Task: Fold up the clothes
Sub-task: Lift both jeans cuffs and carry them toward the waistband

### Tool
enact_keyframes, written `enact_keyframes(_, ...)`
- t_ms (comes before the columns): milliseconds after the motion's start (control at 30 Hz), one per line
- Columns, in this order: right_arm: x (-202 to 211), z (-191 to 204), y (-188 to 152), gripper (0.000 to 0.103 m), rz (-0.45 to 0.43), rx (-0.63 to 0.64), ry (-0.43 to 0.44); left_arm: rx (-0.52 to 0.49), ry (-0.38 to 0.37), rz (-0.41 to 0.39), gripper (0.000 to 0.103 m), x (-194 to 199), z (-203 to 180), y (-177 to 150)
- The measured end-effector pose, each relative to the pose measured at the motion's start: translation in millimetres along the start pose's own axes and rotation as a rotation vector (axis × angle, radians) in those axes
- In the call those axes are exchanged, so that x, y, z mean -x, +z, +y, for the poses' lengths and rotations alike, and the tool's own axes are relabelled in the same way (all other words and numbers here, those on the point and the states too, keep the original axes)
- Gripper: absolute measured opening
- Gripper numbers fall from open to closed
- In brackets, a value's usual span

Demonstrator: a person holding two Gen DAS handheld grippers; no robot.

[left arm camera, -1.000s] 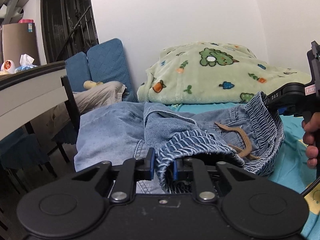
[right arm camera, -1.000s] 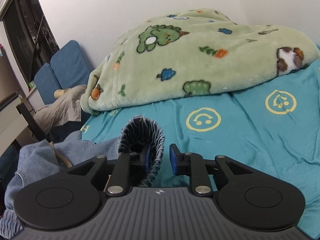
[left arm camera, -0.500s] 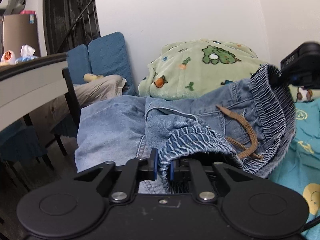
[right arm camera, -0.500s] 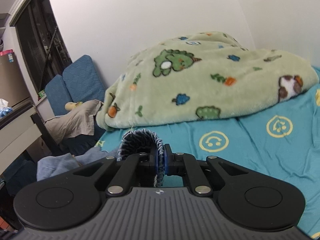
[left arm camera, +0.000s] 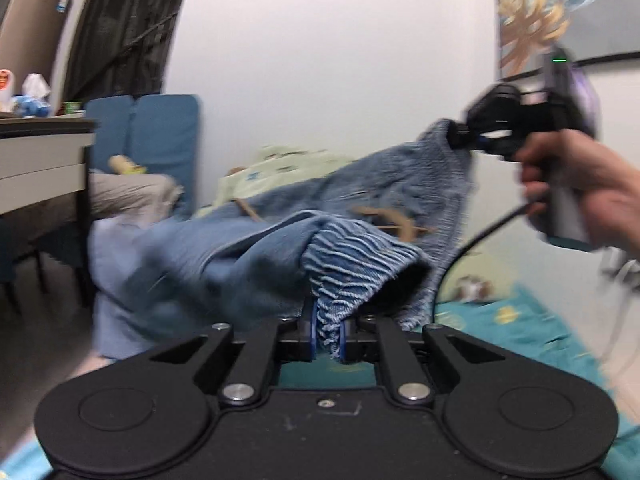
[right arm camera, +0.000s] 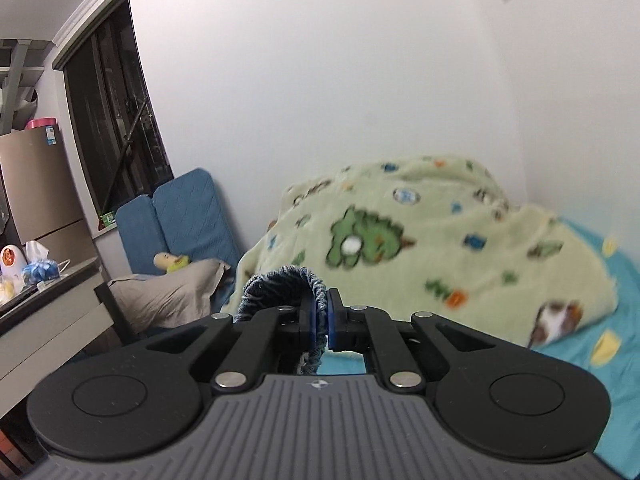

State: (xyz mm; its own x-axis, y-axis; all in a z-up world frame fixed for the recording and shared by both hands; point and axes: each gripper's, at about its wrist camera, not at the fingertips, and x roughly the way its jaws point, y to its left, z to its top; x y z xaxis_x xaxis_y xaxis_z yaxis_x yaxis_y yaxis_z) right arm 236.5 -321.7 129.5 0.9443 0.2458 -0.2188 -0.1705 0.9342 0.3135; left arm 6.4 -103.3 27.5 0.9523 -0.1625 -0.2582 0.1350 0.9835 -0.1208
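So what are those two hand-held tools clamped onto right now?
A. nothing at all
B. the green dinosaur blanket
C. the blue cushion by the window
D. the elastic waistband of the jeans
D: the left tool pinches the ribbed elastic waistband of the jeans, and the right tool grips another part of that waistband, the denim stretched between them above the bed.

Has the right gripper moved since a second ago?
Yes, it went up. In its own view the right gripper, shut on the jeans, now sits against the green blanket rather than the blue sheet.
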Motion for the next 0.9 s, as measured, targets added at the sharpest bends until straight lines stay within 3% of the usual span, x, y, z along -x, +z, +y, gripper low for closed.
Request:
enact_keyframes(167,15.0,-42.5,37.0,0.005,-0.027,0.043,-0.05,0.016,-0.112,-0.006,0.008,-8.7,-74.5,-2.8)
enact_keyframes(400,-2.6,-137.9,47.4,0.005,0.014,0.039,-0.156,0.018,-0.195,0.068,0.008,-76.7,-167.3,-27.0)
enact_keyframes(633,-56.0,-240.0,6.1,0.005,0.087,0.049,-0.25,-0.036,-0.247,0.163,0.009,-155.1,-225.6,-79.9)
enact_keyframes(800,-92.8,-296.9,-54.9,0.005,0.153,0.049,-0.264,-0.06,-0.265,0.262,0.009,-199.1,-224.5,-117.2)
enact_keyframes(900,-107.2,-316.0,-85.0,0.005,0.198,0.02,-0.291,-0.078,-0.275,0.27,0.009,-205.1,-216.8,-130.8)
